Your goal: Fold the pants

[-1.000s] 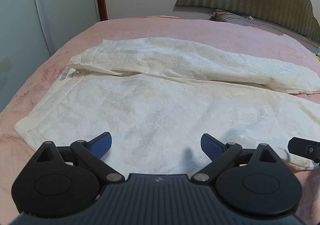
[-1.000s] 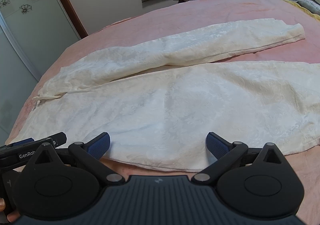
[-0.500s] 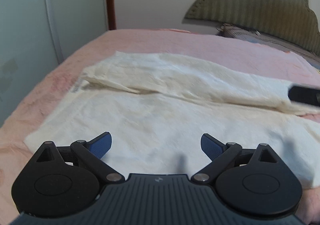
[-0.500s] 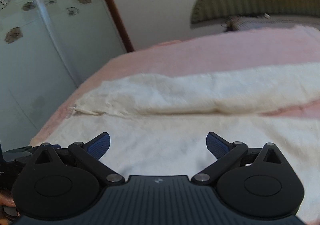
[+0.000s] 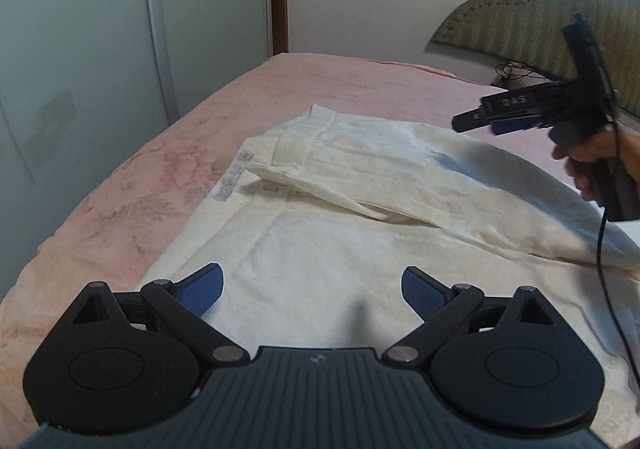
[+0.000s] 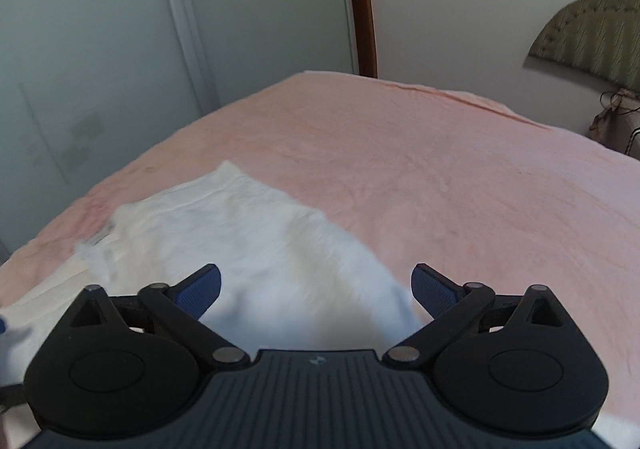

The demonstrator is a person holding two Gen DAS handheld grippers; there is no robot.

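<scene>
Cream white pants lie flat on the pink bed, waist end to the left with a small label, the two legs running right. My left gripper is open and empty, low over the near leg close to the waist. My right gripper is open and empty over the far leg of the pants, which looks blurred. In the left wrist view the right gripper hangs in the air above the far leg, held by a hand.
The pink bedspread spreads beyond the pants. A padded green headboard stands at the back right. Wardrobe doors and a brown door frame line the left side. A black cable hangs from the right gripper over the pants.
Both grippers have moved left toward the waist end. The right gripper rose and swung over the far leg, into the left wrist view. Both stay open.
</scene>
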